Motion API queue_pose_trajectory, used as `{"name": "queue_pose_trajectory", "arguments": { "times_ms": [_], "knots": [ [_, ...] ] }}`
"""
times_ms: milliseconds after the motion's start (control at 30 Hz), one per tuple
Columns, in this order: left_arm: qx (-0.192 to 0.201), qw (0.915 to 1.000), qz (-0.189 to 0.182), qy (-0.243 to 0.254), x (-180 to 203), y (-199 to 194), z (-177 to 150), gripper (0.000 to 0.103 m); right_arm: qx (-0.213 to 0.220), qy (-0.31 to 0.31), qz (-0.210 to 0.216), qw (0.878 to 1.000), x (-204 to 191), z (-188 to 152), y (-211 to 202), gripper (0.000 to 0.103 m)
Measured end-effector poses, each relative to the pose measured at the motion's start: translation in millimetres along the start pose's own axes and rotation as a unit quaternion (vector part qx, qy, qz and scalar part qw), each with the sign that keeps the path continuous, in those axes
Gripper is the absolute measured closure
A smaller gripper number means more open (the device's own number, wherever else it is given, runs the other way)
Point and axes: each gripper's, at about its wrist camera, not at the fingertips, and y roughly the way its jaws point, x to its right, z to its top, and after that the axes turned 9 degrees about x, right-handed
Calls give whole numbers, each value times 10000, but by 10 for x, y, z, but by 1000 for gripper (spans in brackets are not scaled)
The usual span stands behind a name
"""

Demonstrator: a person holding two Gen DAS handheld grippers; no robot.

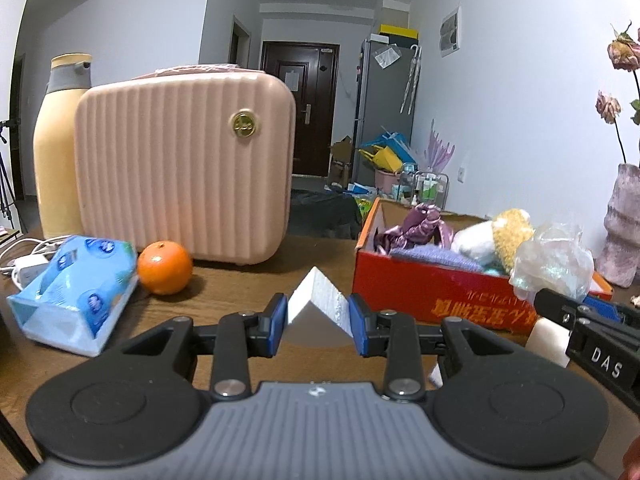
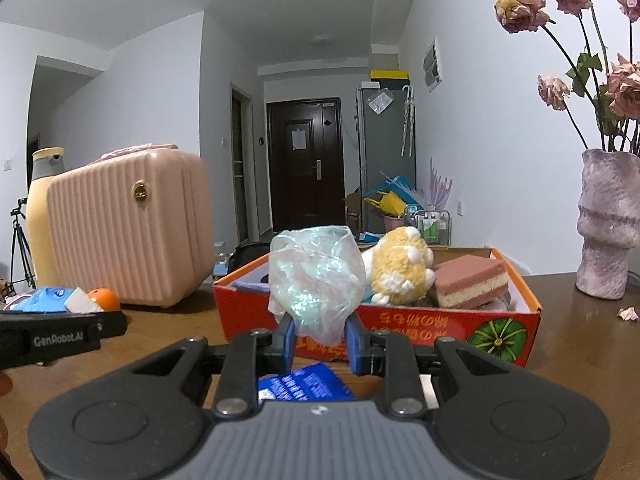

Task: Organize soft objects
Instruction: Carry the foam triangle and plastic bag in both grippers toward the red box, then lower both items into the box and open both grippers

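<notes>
My left gripper (image 1: 318, 314) is shut on a white foam block (image 1: 316, 304) and holds it above the wooden table, left of the red cardboard box (image 1: 436, 292). My right gripper (image 2: 320, 334) is shut on a crumpled clear plastic bag (image 2: 316, 276), held just in front of the box's near wall (image 2: 420, 328). The box holds a yellow plush toy (image 2: 400, 268), a pink-and-cream layered sponge (image 2: 472, 286), purple satin cloth (image 1: 416, 226) and a lilac knit piece (image 1: 436, 258). The right gripper with the bag also shows in the left wrist view (image 1: 556, 264).
A pink ribbed case (image 1: 184, 168) and a yellow bottle (image 1: 60, 148) stand at the back left. An orange (image 1: 164, 268) and a blue tissue pack (image 1: 76, 284) lie before them. A pink vase (image 2: 608, 224) with dried roses stands right. A blue packet (image 2: 304, 384) lies under my right gripper.
</notes>
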Motion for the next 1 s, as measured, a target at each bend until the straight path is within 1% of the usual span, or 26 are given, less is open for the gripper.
{"name": "queue_pose_trajectory", "arguments": {
  "times_ms": [167,367,533,767,1000],
  "knots": [
    [19,10000,-46,-66,136,159,61,69,92,-31,-32,9999,93,35,109,78],
    [122,9998,-152,-68,345,331,129,69,179,-25,-59,9998,214,66,248,78],
    [200,9994,-206,-178,498,489,208,69,286,-12,-114,9995,323,98,377,78],
    [258,9988,-230,-351,707,754,300,69,441,44,-284,9986,518,187,577,78],
    [307,9988,-197,-338,915,1030,351,69,545,119,-514,9971,753,260,807,78]
  ]
}}
